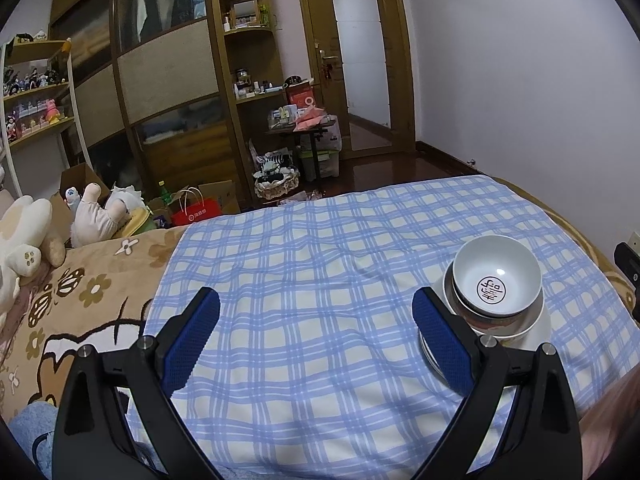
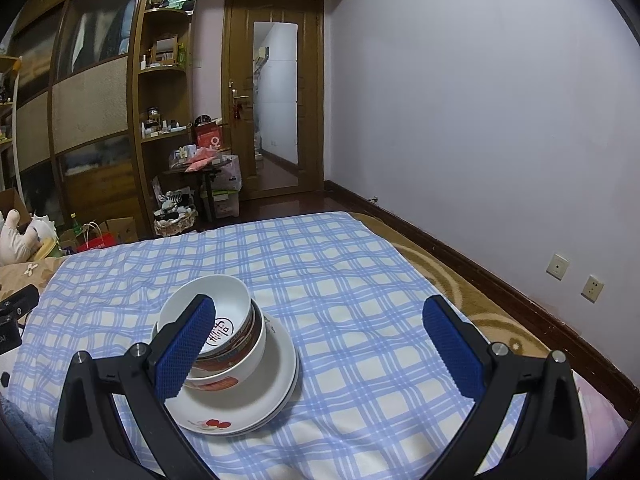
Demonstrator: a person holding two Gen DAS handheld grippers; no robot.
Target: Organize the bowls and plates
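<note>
A stack of dishes stands on the blue checked cloth (image 1: 304, 280). On top is a white bowl (image 1: 497, 276) with a black round mark inside, nested in a larger bowl (image 2: 244, 354) with a red pattern. Under them lie white plates (image 2: 260, 404), the top one with a red fruit print. My left gripper (image 1: 316, 312) is open over bare cloth, and the stack sits just right of its right finger. My right gripper (image 2: 324, 322) is open too, holding nothing. Its left finger (image 2: 188, 348) overlaps the stack's left side in that view.
The cloth (image 2: 360, 280) covers a bed with a tan flowered blanket (image 1: 80, 300). Plush toys (image 1: 28, 236) lie at the far left. Beyond the bed are wooden wardrobes (image 1: 160, 72), a cluttered small table (image 1: 304, 124), a door (image 1: 360, 68). A wall with sockets (image 2: 558, 267) runs along the right.
</note>
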